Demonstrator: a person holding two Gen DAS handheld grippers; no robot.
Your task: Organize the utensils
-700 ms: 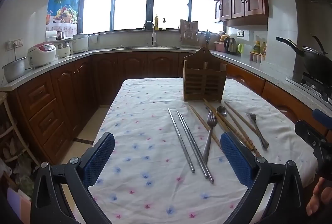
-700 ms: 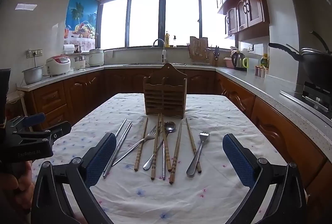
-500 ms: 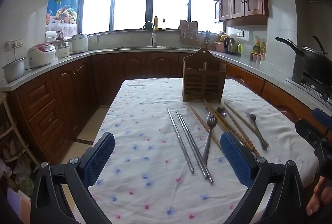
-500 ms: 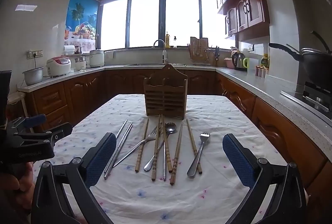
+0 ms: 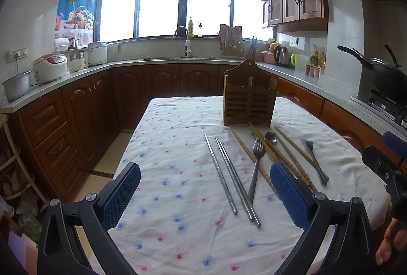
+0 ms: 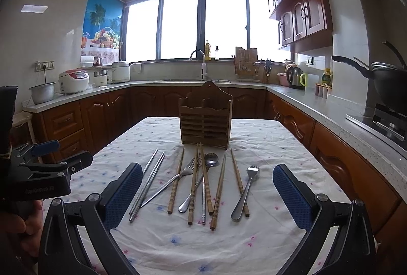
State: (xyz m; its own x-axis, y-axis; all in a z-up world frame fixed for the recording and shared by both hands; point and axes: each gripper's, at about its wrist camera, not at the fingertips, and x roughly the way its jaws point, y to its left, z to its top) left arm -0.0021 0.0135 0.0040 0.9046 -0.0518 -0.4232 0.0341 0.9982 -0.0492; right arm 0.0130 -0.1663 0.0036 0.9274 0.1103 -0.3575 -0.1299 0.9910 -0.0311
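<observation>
A wooden utensil holder [image 6: 205, 123] stands upright on the floral tablecloth [image 6: 267, 142]; it also shows in the left wrist view [image 5: 248, 101]. In front of it lie metal chopsticks [image 6: 147, 182], several wooden chopsticks [image 6: 194, 183], two forks [image 6: 244, 194] and a spoon [image 6: 203, 178]. My right gripper [image 6: 207, 198] is open and empty, above the near ends of the utensils. My left gripper [image 5: 204, 194] is open and empty, to the left, with the metal chopsticks [image 5: 229, 177] and a fork [image 5: 255, 168] between its fingers.
Kitchen counters wrap around the table, with rice cookers [image 5: 50, 68] at left, a sink tap [image 5: 184, 39] at back and a wok [image 5: 384, 71] on the stove at right. The floor [image 5: 101, 165] drops off left of the table.
Both grippers have drifted slightly forward toward the utensils. Nothing on the table has moved.
</observation>
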